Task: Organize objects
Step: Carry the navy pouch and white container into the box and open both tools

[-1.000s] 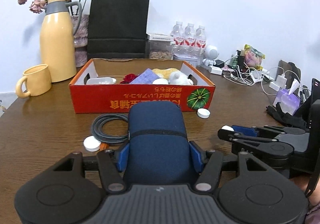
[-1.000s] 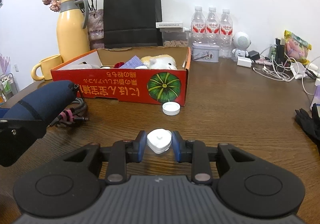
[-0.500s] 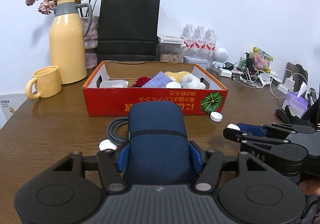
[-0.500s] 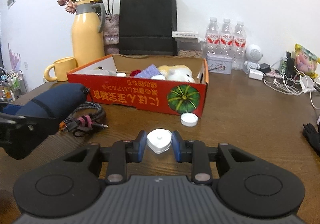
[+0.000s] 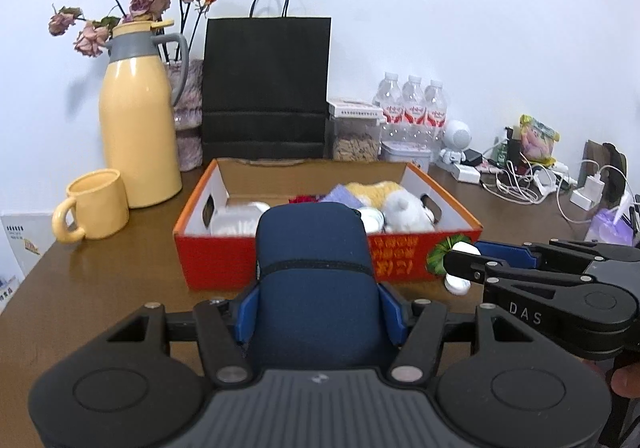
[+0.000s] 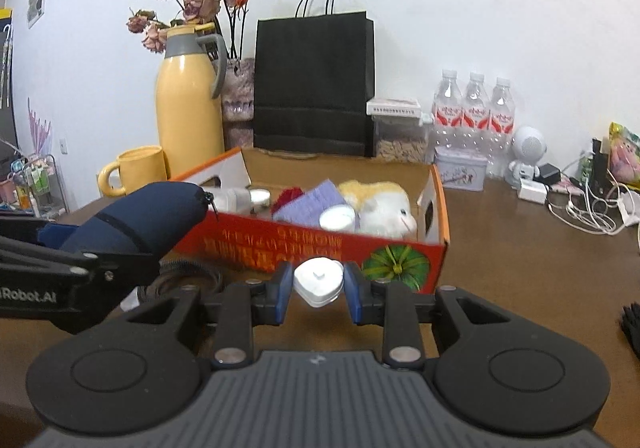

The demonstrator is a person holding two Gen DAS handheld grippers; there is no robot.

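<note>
Two grippers hang in front of the red cardboard box (image 5: 280, 264) on the brown tabletop (image 5: 100, 280), each with a load. The left gripper (image 5: 316, 312) has its blue fingers (image 5: 245, 314) about half spread and pressed on both sides of a navy zippered pouch (image 5: 314, 268), which points toward the box's near wall. The right gripper (image 6: 318, 290) has its fingers (image 6: 282, 290) drawn close together on a small white heart-shaped case (image 6: 319, 280), held clear of the tabletop just before the box's pumpkin picture. Inside the box lie a white and yellow plush toy (image 6: 380, 204), a purple cloth (image 6: 310, 204) and a white round tin (image 6: 338, 218). A coiled black cable (image 6: 180, 280) lies on the tabletop below the pouch.
</note>
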